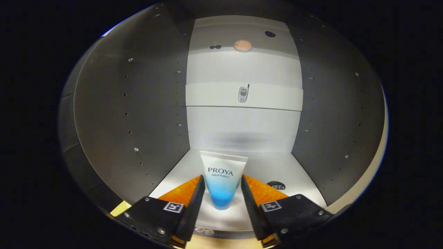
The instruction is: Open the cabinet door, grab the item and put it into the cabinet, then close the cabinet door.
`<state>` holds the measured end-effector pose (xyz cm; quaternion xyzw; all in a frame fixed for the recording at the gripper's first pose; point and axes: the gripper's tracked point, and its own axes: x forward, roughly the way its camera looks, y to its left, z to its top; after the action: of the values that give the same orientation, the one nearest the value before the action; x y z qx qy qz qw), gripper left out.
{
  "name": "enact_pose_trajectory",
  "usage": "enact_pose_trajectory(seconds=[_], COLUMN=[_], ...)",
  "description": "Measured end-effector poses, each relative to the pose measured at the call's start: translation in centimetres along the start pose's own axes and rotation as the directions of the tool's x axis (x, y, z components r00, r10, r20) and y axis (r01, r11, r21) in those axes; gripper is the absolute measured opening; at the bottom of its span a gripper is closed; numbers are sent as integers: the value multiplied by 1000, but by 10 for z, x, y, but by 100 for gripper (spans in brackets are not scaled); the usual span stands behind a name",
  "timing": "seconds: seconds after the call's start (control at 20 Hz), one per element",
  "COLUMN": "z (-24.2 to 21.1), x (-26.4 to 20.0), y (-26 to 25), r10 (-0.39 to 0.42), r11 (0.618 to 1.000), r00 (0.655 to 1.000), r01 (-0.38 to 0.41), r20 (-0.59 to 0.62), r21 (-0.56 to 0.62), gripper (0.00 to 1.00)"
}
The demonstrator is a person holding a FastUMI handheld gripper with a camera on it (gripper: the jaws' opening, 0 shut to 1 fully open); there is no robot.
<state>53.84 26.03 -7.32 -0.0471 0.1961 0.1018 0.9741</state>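
**Desk:** What does the gripper view show?

**Photographer:** The hand-held gripper (pixel 221 193) reaches into an open grey-walled cabinet (pixel 131 114) with a pale back panel. A white plastic tube fading to blue at its cap (pixel 222 181) stands cap-down on the cabinet's light floor, between the two fingers.

**Desk:** Are the fingers gripping it?

**Photographer:** They stand partly open, flanking the tube closely. A sliver of floor shows on either side near the cap, so they look just clear of it; higher up, contact cannot be ruled out. I would not call it a firm hold.

**Desk:** Anything else inside?

**Photographer:** A small silver flip phone (pixel 243 94) sits far back on a white shelf (pixel 207 97) above the tube, and a round orange-lit disc (pixel 243 45) glows higher still. A dark oval mark (pixel 276 185) lies on the floor to the right of the fingers.

**Desk:** Where does the task stand?

**Photographer:** By my reading, the door is open and the tube is placed. What is left: draw the gripper out and shut the door.
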Motion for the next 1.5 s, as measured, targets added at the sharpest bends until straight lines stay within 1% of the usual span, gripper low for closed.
enact_pose_trajectory(seconds=[0.05,0.1,0.2,0.4,0.6,1.05,1.25,1.5], z=[-1,0,1,-2,-8,-31,-41,-53], x=[-3,-8,-19,-53,-96,-192,-234,-288], y=[0,1,2,3,9,18,14,8], r10=[-4,-5,-7,-28,-26,-19,-35,-49], r11=[1000,1000,1000,1000,998,997,998,996], r00=[1000,1000,999,996,992,985,979,971], r01=[4,5,7,27,19,7,24,31], r20=[7,15,36,79,121,170,201,233], r21=[0,1,3,10,55,71,58,80], gripper=[72,84,94,94,94,94,94,94])
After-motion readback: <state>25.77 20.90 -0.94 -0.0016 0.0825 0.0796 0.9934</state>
